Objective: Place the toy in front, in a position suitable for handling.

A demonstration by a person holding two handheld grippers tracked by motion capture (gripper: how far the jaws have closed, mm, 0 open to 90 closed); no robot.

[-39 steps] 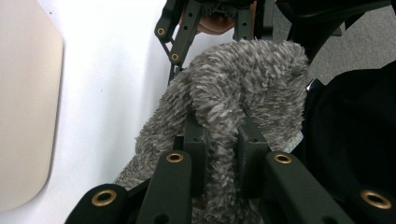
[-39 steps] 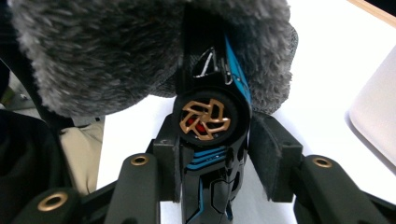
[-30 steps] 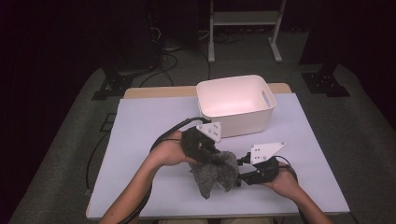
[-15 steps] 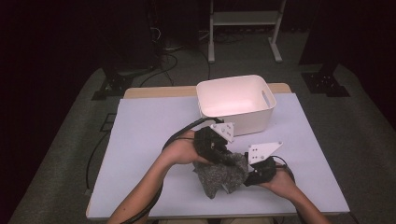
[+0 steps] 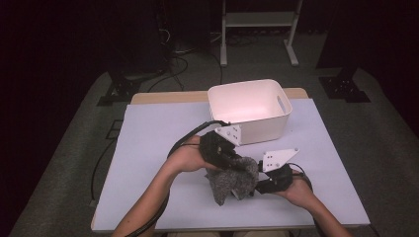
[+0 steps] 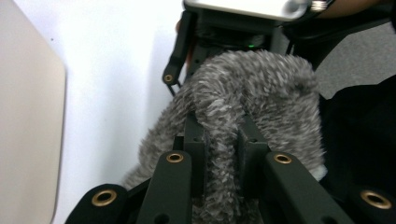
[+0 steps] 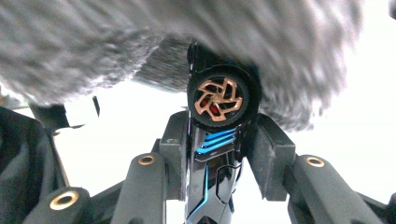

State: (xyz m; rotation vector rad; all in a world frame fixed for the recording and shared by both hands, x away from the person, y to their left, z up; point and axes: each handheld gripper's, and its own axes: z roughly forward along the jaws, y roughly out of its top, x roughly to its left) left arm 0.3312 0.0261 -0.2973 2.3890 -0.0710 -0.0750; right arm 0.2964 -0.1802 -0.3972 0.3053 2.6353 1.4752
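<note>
Since it sags and folds between the two hands, the grey fuzzy cloth (image 5: 232,178) at the lower middle of the high view looks light, soft and limp, best pinched at an edge or a bunched fold. At center frame, the left gripper (image 6: 223,144) is clamped tight on a gathered ridge of it. Low in its own view, the right gripper (image 7: 219,154) has just been closing and now pinches a black gadget with a copper-coloured wheel (image 7: 219,140), a thing the high view hides under the cloth. That view alone shows the white bin (image 5: 249,109) behind on the table (image 5: 148,148).
</note>
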